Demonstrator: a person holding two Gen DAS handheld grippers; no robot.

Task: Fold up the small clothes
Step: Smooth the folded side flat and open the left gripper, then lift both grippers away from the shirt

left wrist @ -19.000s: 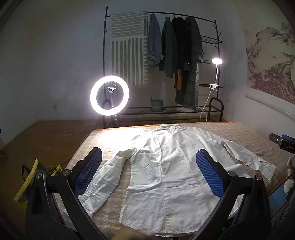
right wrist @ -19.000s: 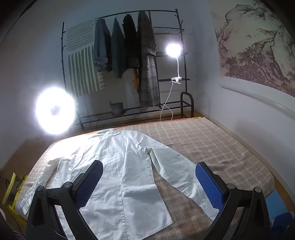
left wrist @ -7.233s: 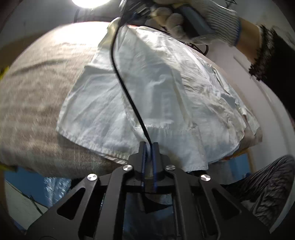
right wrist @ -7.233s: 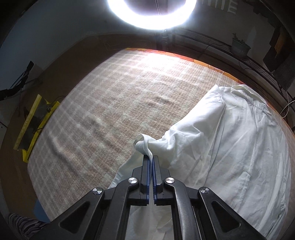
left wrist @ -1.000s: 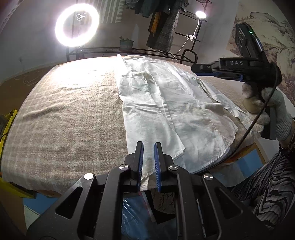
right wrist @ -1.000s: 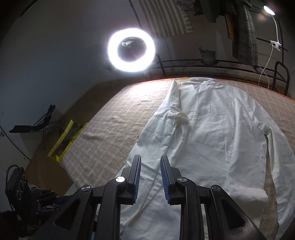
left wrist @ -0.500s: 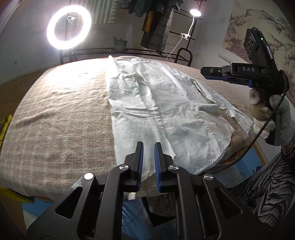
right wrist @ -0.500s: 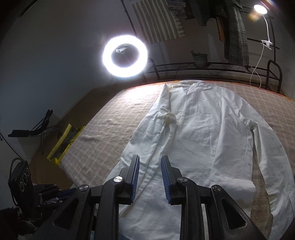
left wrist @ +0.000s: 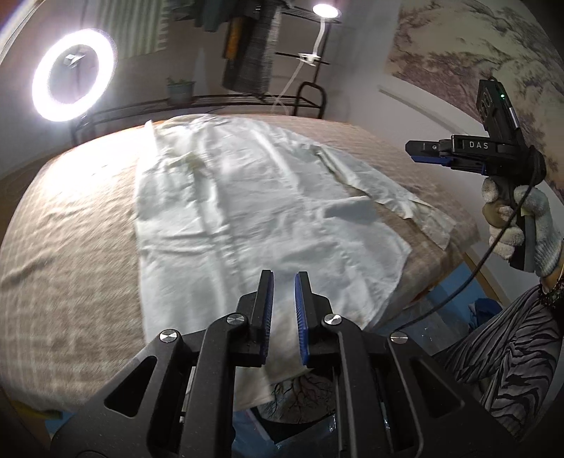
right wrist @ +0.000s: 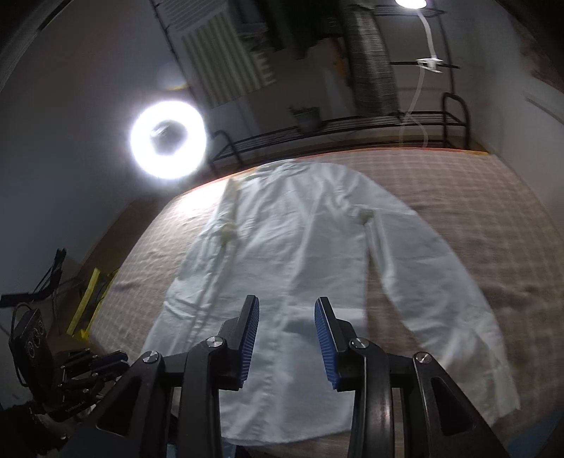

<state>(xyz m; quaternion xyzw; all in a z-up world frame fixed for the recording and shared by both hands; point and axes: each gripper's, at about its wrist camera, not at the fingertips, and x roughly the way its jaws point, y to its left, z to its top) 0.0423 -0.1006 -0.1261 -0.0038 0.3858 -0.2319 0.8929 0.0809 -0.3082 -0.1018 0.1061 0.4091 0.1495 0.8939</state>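
Note:
A white long-sleeved shirt (left wrist: 246,208) lies flat on the checked bed cover (left wrist: 63,246), collar at the far end. Its left side is folded inward over the body; its right sleeve (right wrist: 433,278) lies stretched out on the cover. My left gripper (left wrist: 283,278) hovers above the shirt's near hem, jaws slightly apart and empty. My right gripper (right wrist: 286,303) hovers above the hem, jaws open and empty. In the left wrist view the right gripper (left wrist: 419,151) shows at the right, held up in a gloved hand. In the right wrist view the left gripper (right wrist: 105,359) shows at the lower left.
A lit ring light (left wrist: 72,75) stands past the bed's far left corner. A clothes rack (right wrist: 370,63) with hanging garments and a clip lamp (left wrist: 326,10) stands behind the bed. The bed's near edge (left wrist: 437,282) drops to a blue sheet on the floor.
Both grippers have swung rightwards along the hem. The right gripper's jaws have opened wider, and the left's slightly. The shirt lies as before.

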